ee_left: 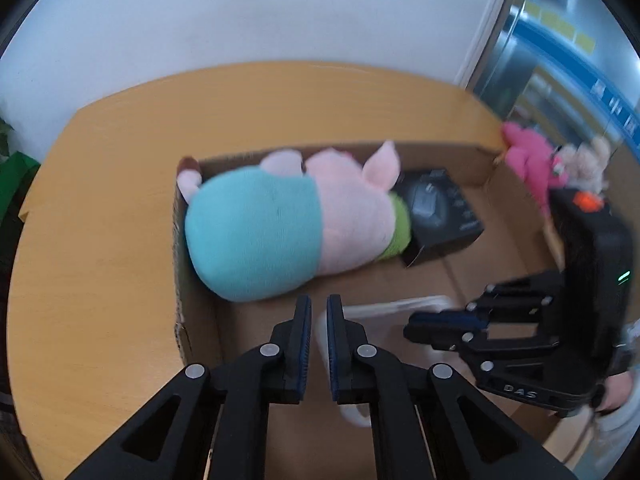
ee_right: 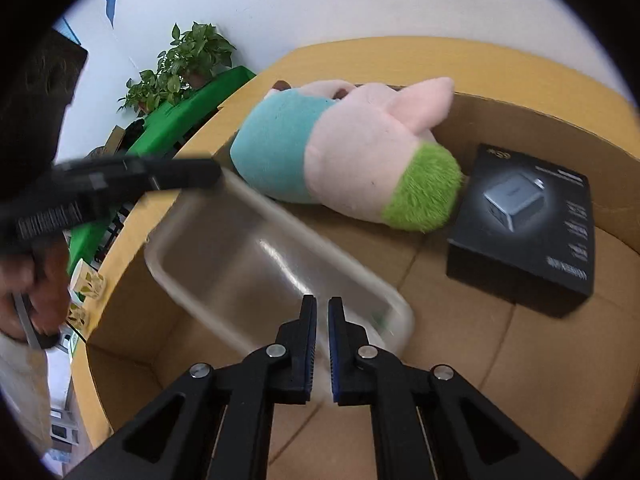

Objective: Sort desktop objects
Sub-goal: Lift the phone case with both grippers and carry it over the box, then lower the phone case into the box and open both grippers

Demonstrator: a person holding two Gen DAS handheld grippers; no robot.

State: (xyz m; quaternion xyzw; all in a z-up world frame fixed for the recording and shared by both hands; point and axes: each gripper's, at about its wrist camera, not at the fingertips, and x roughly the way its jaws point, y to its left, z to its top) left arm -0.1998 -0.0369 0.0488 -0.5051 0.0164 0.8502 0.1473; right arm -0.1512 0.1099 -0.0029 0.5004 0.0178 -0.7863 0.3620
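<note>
**Clear container gripped by both grippers over the cardboard box**

The wooden worktop [ee_left: 100,184] carries an open cardboard box [ee_left: 196,332], whose brown walls and floor fill most of both wrist views. Inside it, along the far wall, lies a large plush pig [ee_left: 280,220] on its side: teal at one end, pink in the middle, with a fuzzy green patch at the end touching a black product box [ee_right: 524,232]. That black box lies flat on the cardboard floor with a picture of a grey charger on its lid.

Nearer the cameras, a clear plastic container [ee_right: 272,264] is tilted above the box floor, blurred in both views. The right gripper [ee_right: 322,344] has its jaws nearly closed on the container's near rim, with only a narrow slit between the blue pads. The left gripper [ee_left: 319,344] shows the same narrow gap, its jaws pinched on the container's whitish edge; in the right wrist view it reaches in from the left to the container's far corner.

At the box's far right corner, on the worktop, sit a bright pink plush toy [ee_left: 528,160] and a small beige plush [ee_left: 588,160] just beside it. Past the worktop's left edge, potted green plants [ee_right: 188,60] stand on a green surface [ee_right: 172,120] against the white wall.
</note>
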